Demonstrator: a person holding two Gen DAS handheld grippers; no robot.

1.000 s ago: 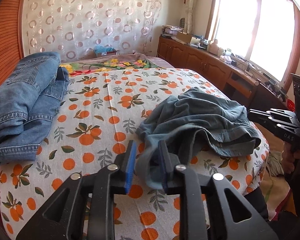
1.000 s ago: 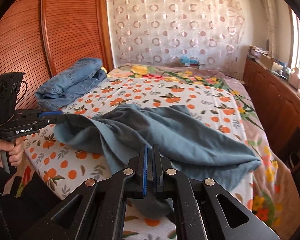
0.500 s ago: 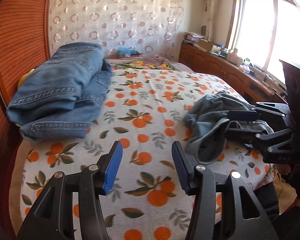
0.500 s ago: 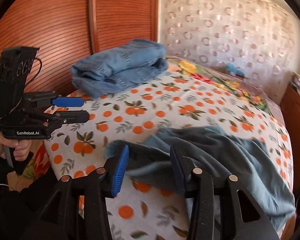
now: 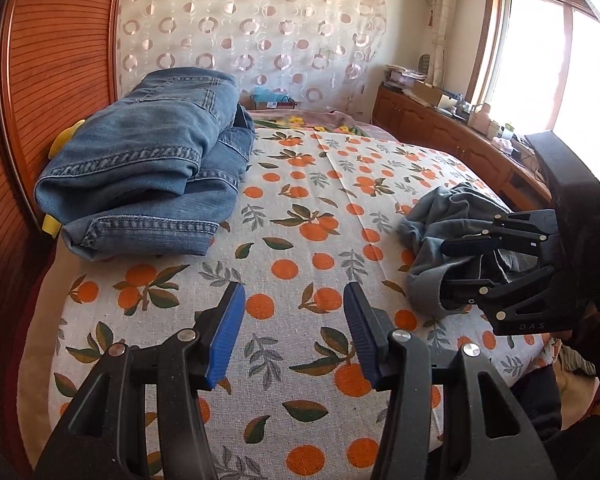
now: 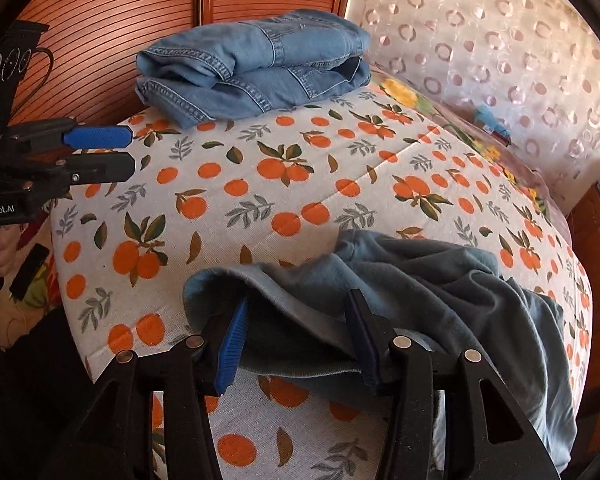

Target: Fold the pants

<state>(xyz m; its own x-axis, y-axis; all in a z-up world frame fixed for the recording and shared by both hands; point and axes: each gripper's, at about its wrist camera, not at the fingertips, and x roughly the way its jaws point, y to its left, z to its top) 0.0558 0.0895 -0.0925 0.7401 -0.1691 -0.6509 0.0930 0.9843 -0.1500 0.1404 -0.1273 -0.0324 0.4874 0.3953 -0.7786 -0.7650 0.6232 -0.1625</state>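
Observation:
Grey-blue pants [image 6: 440,292] lie crumpled on the orange-print bedspread [image 6: 260,184], at the near right corner of the bed; they also show in the left wrist view [image 5: 440,216]. My right gripper [image 6: 298,332] is open, with an edge of the pants lying between and over its fingers. It shows from the side in the left wrist view [image 5: 448,264]. My left gripper [image 5: 294,320] is open and empty above bare bedspread, left of the pants. It shows at the left in the right wrist view [image 6: 128,154].
Folded blue jeans [image 5: 148,168] are stacked at the far left of the bed against a wooden headboard [image 5: 52,80]. A wooden cabinet [image 5: 440,136] with clutter runs under the window on the right. A patterned curtain [image 5: 260,32] hangs behind.
Both grippers have opened and let go of the pants. The left gripper moved left over bare bedspread. The pants bunched up at the right corner.

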